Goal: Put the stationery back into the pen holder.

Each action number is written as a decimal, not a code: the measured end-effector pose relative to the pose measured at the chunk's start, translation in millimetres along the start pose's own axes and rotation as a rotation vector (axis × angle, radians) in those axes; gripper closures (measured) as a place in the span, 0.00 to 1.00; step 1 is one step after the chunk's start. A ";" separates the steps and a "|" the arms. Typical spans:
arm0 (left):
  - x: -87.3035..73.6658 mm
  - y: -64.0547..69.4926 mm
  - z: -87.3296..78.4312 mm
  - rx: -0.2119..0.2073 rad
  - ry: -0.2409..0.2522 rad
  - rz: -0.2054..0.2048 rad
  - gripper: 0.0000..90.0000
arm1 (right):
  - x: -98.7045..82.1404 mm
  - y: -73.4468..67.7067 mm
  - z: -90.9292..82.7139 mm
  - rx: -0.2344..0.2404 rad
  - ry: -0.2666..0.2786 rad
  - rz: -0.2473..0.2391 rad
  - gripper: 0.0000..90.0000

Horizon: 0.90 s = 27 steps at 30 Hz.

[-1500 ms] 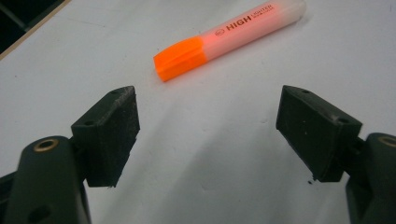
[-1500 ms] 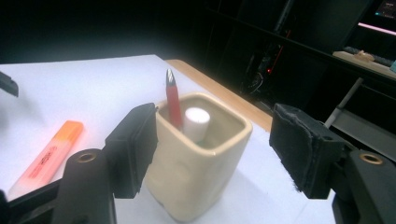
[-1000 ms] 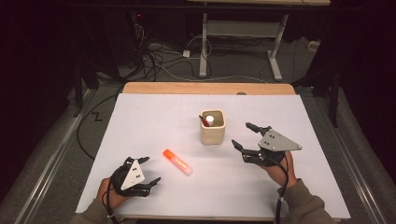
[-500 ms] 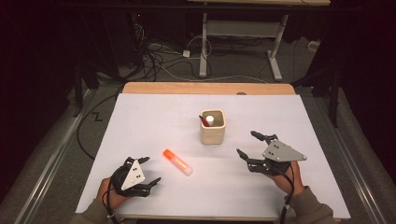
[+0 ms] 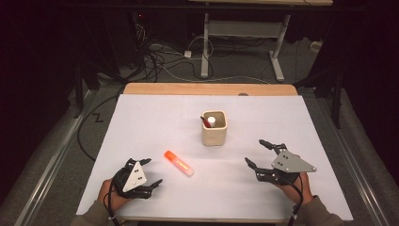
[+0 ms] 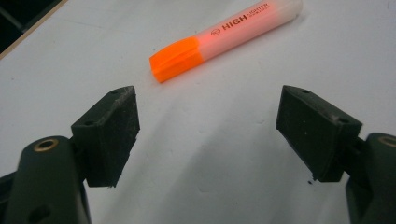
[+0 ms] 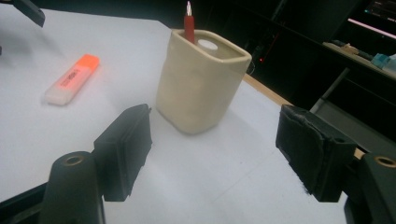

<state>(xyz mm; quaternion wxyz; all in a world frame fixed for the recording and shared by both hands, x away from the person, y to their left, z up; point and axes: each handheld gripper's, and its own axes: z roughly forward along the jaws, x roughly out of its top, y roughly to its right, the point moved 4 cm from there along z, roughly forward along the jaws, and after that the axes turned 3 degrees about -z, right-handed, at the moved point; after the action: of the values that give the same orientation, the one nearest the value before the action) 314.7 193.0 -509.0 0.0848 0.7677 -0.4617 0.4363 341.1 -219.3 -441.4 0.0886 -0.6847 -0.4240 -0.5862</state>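
Orange highlighter [image 6: 224, 38] on the tabletop [image 5: 155, 117], printed "HIGH" plus smaller unreadable lettering. Left gripper [image 6: 208, 135] and right gripper [image 7: 212, 151] both wide open, empty. Beige cup [image 7: 201, 86] unlabelled.

left claw [image 5: 149, 176]: black, wearing a grey three-cornered plate with screws
right claw [image 5: 260, 153]: black, carrying brass rivets
cables: black, trailing back
sleeves: olive

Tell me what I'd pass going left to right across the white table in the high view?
Left tongs → orange highlighter → cream holder with a red pen and a white-capped one standing in it → right tongs. Both pairs of tongs are open and hold nothing.
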 end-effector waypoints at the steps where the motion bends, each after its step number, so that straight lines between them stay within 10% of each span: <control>1: 0.0 0.1 0.0 -0.001 -0.001 0.001 0.23 | -1.8 -0.2 -1.1 0.000 -0.001 -0.001 0.30; 27: 13.9 -9.6 -1.5 0.021 -0.084 0.070 0.24 | -54.6 -13.8 -33.4 0.016 -0.100 0.066 0.28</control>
<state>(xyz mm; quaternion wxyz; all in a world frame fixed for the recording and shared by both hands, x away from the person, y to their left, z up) 323.9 190.3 -495.1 0.0418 0.7696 -0.4867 0.4111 309.9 -257.4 -484.6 0.0920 -0.7260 -0.4100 -0.5445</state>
